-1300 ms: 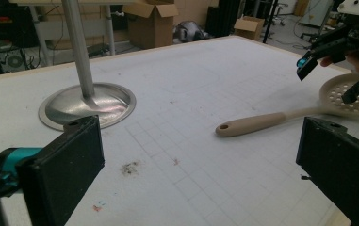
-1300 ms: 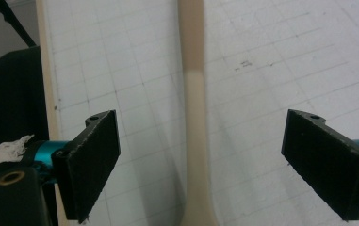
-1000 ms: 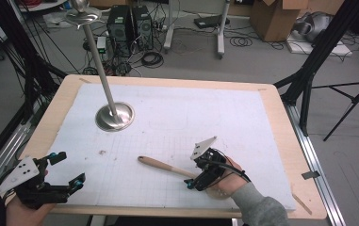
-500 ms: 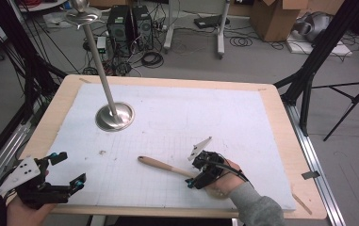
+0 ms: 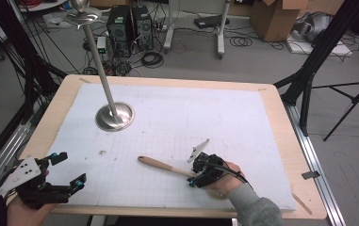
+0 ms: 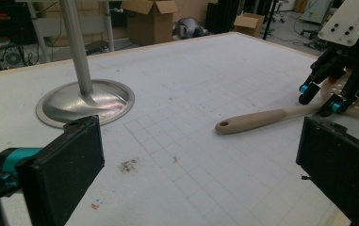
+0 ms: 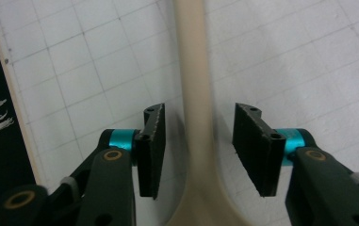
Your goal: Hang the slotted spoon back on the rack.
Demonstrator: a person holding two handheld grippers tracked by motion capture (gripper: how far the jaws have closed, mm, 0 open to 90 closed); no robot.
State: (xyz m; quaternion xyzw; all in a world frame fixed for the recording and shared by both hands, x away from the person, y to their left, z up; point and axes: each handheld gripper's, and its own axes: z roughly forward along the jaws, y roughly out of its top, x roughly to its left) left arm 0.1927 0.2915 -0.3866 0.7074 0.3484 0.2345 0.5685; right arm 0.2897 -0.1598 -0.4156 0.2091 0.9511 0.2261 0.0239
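A beige spatula (image 5: 163, 166) lies flat on the white gridded mat, its handle pointing left. My right gripper (image 5: 193, 174) reaches down over the neck, near the perforated blade (image 6: 356, 96). In the right gripper view the handle (image 7: 196, 70) runs between the two black pads (image 7: 151, 150). Its jaws have just been closing, and a narrow gap still shows on each side, so my right gripper (image 7: 199, 113) is open around the handle. My left gripper (image 5: 73, 168) rests at the near left corner, open with nothing between its fingers (image 6: 69, 174).
A metal stand with a round base (image 5: 114, 117) and a slanting pole (image 5: 99, 66) is on the mat's far left. The mat (image 5: 215, 117) covers a wooden table with a bare rim (image 5: 290, 141). Tripods, cables and boxes crowd the floor beyond.
The right gripper's jaws have narrowed around the spatula handle. Both hands and the spatula have stayed where they were.
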